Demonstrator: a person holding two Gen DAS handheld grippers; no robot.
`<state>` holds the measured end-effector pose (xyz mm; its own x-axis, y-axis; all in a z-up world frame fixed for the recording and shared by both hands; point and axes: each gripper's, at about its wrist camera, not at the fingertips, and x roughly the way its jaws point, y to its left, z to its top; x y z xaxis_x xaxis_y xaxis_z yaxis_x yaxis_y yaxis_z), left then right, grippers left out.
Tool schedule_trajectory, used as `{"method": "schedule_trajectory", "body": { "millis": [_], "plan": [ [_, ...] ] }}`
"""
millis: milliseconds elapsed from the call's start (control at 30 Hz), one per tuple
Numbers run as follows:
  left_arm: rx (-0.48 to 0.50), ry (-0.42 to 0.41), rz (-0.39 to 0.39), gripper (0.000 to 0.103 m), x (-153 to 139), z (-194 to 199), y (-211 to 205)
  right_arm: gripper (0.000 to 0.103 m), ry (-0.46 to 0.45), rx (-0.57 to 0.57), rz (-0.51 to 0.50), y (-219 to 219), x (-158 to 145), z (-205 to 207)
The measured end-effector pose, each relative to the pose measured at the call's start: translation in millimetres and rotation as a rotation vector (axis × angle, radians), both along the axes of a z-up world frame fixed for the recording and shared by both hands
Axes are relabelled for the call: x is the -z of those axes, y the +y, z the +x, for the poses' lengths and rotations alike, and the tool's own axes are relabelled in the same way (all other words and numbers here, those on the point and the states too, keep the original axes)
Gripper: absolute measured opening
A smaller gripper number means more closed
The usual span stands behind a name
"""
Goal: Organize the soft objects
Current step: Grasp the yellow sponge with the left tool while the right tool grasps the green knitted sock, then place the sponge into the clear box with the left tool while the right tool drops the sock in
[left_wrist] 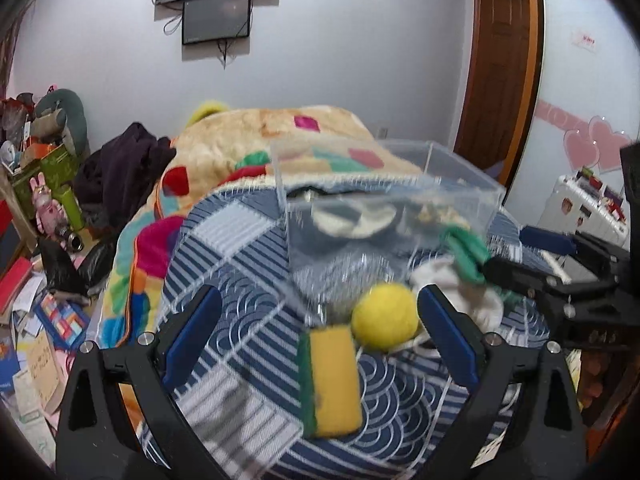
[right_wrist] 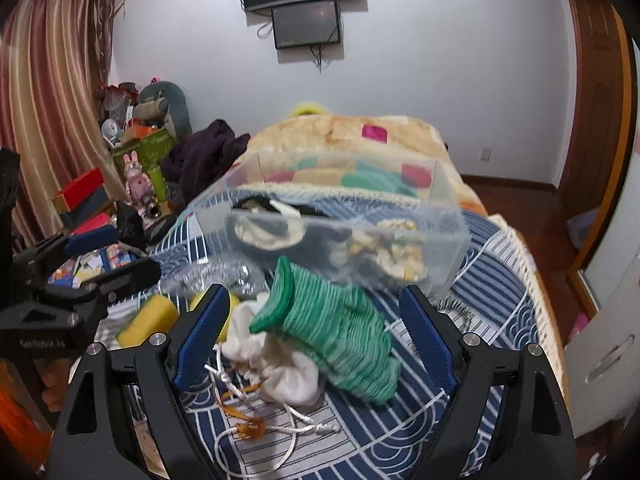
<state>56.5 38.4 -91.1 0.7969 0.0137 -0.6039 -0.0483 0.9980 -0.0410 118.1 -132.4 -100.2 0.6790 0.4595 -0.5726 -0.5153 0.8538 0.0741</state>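
Note:
On a blue patterned bed cover lie a yellow-green sponge (left_wrist: 332, 380), a yellow ball (left_wrist: 385, 317), a white drawstring pouch (right_wrist: 280, 364) and a green knitted sock (right_wrist: 340, 336). A clear plastic box (left_wrist: 384, 200) behind them holds several soft items. My left gripper (left_wrist: 320, 332) is open and empty, with the sponge and ball between its fingers' line. My right gripper (right_wrist: 316, 336) is open and empty, hovering over the green sock and pouch. The sponge (right_wrist: 146, 320) and box (right_wrist: 340, 232) also show in the right wrist view.
A crumpled silver wrapper (right_wrist: 216, 276) lies by the box. A colourful fleece blanket (left_wrist: 280, 136) and dark clothing (left_wrist: 124, 168) lie further back on the bed. Boxes, toys and papers (left_wrist: 36, 280) clutter the floor to the left. A door (left_wrist: 500, 60) stands at the right.

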Motion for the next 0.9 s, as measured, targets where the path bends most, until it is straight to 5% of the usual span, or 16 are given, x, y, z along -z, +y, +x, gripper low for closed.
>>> {"method": "schedule_trajectory", "body": {
  "millis": [167, 267, 433, 667, 900],
  "plan": [
    [-0.011, 0.04, -0.004, 0.099, 21.1, -9.0, -2.7, 0.083, 0.042, 0.01, 0.014, -4.2, 12.5, 1.3],
    [-0.005, 0.047, -0.003, 0.098, 26.9, -10.5, -3.7, 0.065, 0.062, 0.004, 0.033, -8.6, 14.9, 3.3],
    [0.021, 0.061, -0.005, 0.075, 31.3, -9.8, -8.0, 0.037, 0.072, 0.008, 0.035, -12.3, 16.8, 1.0],
    [0.03, 0.07, -0.016, 0.031, 32.7, -11.1, -8.9, 0.016, 0.053, 0.052, 0.045, -25.5, 14.4, 0.8],
    [0.022, 0.02, -0.01, 0.029, 20.1, -16.9, -6.8, 0.013, 0.008, 0.092, 0.081, -43.3, 1.1, -4.7]
  ]
}}
